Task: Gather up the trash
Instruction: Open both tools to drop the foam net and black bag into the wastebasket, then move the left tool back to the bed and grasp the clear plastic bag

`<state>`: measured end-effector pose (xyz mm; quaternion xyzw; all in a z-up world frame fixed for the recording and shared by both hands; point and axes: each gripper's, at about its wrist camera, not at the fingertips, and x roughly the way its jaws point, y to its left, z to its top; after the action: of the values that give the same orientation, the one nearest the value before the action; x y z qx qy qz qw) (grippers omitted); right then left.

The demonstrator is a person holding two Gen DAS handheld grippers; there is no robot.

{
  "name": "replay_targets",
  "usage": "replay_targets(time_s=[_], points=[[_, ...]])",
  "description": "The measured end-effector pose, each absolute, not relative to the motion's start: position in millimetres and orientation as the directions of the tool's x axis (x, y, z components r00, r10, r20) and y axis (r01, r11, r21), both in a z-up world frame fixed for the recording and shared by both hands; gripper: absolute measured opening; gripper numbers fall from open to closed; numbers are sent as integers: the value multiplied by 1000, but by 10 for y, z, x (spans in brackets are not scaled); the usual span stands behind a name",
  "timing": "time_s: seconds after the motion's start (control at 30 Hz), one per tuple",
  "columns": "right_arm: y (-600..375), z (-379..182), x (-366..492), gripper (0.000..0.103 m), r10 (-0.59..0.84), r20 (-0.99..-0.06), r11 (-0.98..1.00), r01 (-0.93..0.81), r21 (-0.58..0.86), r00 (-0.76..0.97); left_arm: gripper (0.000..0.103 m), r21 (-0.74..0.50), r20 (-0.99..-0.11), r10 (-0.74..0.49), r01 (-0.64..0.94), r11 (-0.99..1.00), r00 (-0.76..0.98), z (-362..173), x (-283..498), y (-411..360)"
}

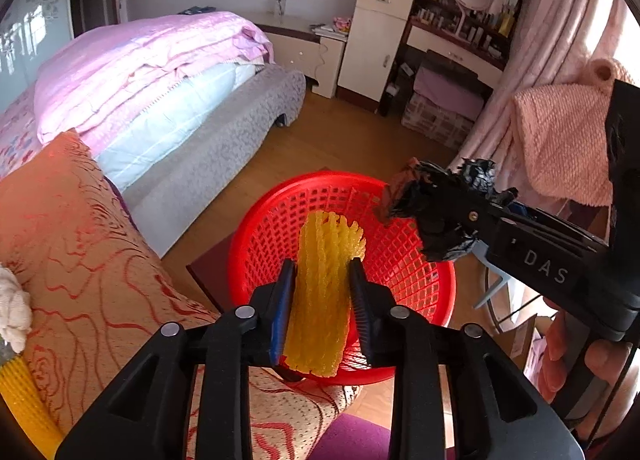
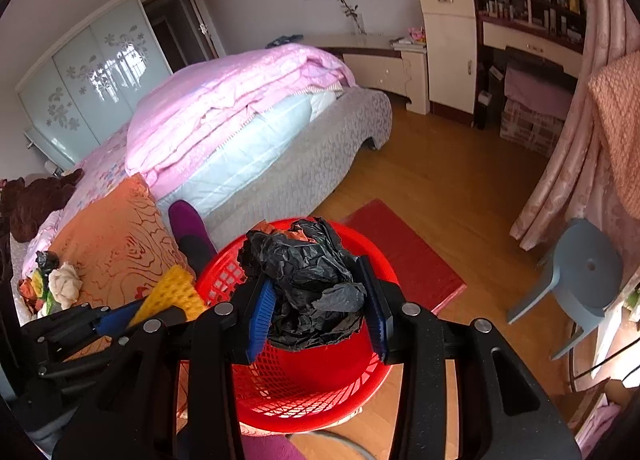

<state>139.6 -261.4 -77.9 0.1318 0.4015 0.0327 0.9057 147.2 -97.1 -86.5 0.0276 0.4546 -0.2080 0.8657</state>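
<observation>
A yellow foam net [image 1: 326, 292] is held upright between the pads of the left gripper [image 1: 322, 300], just over the red basket [image 1: 436, 292]; the jaws are narrowly set, barely pinching it. It is judged light, soft and springy, best taken across its middle. A crumpled black plastic bag [image 2: 308, 284], equally light and crushable, is clamped in the right gripper [image 2: 320, 312] above the same basket. Both grippers are angled downward. More scraps [image 2: 52, 284] are seen on the bed [image 2: 280, 156].
</observation>
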Motion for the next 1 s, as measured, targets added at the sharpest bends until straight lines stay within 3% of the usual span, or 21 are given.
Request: replay_targets(time_s=[0.3, 0.87, 1.0], points=[[-2634, -836, 1421, 49, 177, -733, 957, 58, 283, 657, 45, -144, -794, -337, 381, 913, 507, -852, 1463, -956], [-2578, -679, 1291, 55, 107, -694, 974, 65, 217, 712, 60, -114, -750, -307, 342, 933, 586, -656, 1285, -746], [-2560, -621, 1242, 60, 93, -674, 976, 66, 206, 732, 66, -105, -731, -290, 318, 942, 617, -577, 1202, -654]])
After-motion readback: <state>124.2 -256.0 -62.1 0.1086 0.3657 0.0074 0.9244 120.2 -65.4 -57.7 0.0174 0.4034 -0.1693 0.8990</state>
